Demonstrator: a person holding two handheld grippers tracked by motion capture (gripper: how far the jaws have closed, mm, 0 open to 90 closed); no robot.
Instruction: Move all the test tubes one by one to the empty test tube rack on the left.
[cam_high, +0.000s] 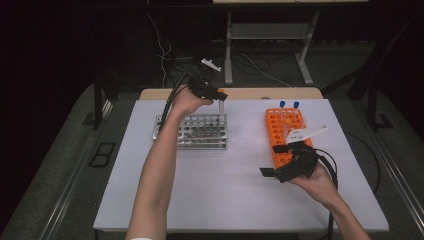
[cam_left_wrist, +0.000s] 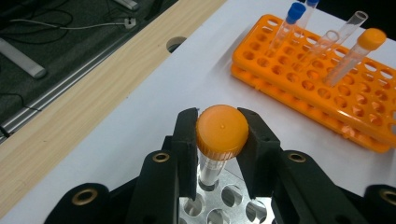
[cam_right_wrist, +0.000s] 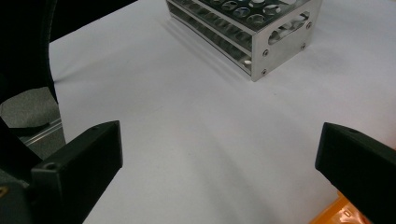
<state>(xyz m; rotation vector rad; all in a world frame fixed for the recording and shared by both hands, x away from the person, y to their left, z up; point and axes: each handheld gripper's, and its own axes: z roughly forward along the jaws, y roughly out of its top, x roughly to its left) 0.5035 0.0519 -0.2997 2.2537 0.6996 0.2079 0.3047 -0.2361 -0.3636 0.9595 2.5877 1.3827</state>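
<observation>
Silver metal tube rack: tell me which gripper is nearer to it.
Left. The left gripper hangs over the silver metal tube rack, holding an orange-capped clear tube above its holes. The right gripper sits apart, at the orange plastic rack.

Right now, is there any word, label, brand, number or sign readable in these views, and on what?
None: no readable text anywhere.
Orange-capped tube in the left gripper: plain cap.
Orange rack: no legible marking.
Metal rack: bare metal, screws only.
Right gripper: plain black jaws.
</observation>
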